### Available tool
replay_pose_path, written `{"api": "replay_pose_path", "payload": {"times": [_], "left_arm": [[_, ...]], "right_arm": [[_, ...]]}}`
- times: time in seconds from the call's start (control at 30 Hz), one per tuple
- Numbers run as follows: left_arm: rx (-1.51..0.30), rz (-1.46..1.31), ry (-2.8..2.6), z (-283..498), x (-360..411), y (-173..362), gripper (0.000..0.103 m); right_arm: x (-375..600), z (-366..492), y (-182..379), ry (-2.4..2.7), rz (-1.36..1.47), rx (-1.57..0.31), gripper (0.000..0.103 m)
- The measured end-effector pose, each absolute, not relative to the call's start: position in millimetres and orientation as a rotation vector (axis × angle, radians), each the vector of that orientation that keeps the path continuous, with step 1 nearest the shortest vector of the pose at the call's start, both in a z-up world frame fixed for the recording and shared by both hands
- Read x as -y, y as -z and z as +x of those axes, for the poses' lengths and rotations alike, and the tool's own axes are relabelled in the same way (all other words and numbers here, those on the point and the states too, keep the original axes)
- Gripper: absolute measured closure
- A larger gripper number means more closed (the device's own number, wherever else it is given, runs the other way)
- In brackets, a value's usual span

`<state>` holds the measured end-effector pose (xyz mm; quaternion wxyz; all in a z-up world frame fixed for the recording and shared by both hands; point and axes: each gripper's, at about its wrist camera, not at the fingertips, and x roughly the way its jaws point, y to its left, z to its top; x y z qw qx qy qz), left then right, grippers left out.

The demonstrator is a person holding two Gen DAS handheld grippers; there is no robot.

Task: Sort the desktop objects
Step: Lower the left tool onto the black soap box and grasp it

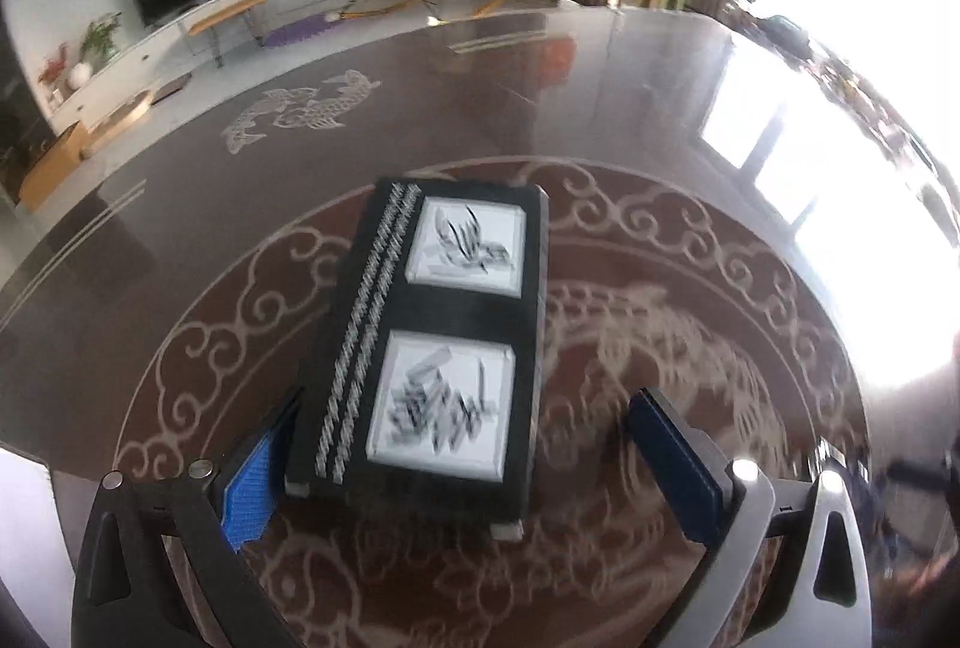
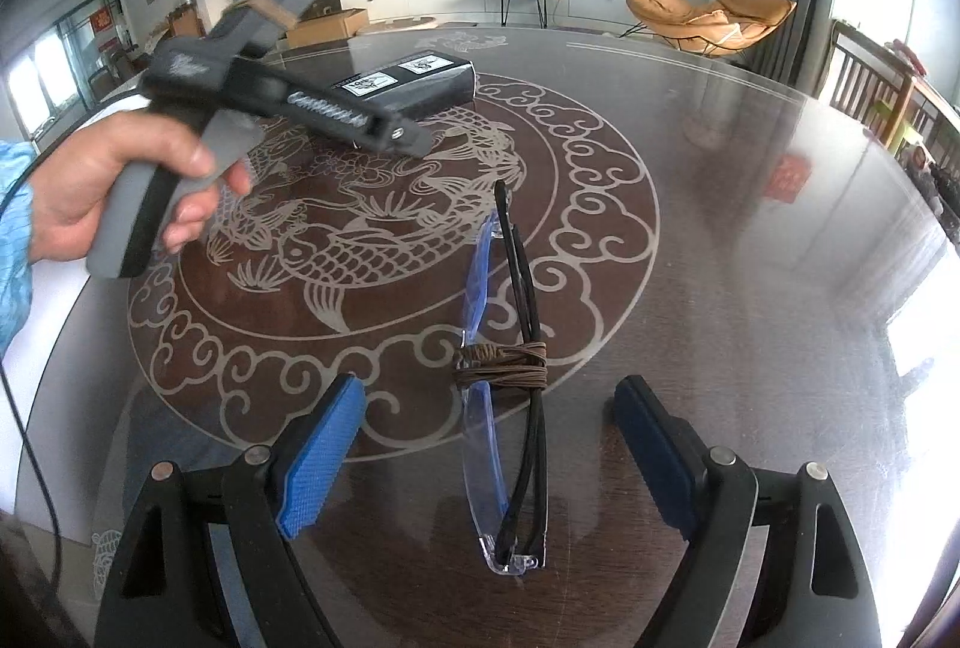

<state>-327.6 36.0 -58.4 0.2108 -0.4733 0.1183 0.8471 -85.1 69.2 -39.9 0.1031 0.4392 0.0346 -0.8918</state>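
Jaws spread, both grippers | left over black box | right over glasses

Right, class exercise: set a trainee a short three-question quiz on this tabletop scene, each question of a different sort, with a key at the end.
1. True or false: the right gripper is shut on the folded glasses.
2. Multiple choice: what is wound around the glasses? A) a brown cord B) a red ribbon C) a metal chain
3. Fill in: the black box near the left gripper has ___ white panels on its lid.

Key: 1 false, its jaws stand open on either side of the glasses, which lie on the glass table; 2 A, the brown cord; 3 two.
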Motion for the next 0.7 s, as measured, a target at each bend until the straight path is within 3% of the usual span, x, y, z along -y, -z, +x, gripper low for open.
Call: {"api": "replay_pose_path", "payload": {"times": [0.17,0.23,0.4,0.5,0.7], "left_arm": [[-0.297,-1.318,-2.412,-329.1,-40.4,57.3,0.003],[-0.291,-1.265,-2.458,-324.5,-39.7,50.8,0.044],[-0.305,-1.267,-2.496,-310.7,-35.2,48.5,0.045],[-0.215,-1.289,-2.545,-291.9,-19.0,49.0,0.045],[-0.131,-1.339,-2.653,-188.3,14.3,49.5,0.045]], "right_arm": [[-68.1,-84.3,40.6,2.632,1.297,-0.106,0.017],[-68.2,-84.4,40.5,2.631,1.297,-0.106,0.017],[-67.4,-84.0,40.9,2.633,1.299,-0.115,0.017],[-67.3,-84.1,41.1,2.633,1.3,-0.118,0.017],[-68.2,-85.6,40.5,2.633,1.301,-0.119,0.017]]}}
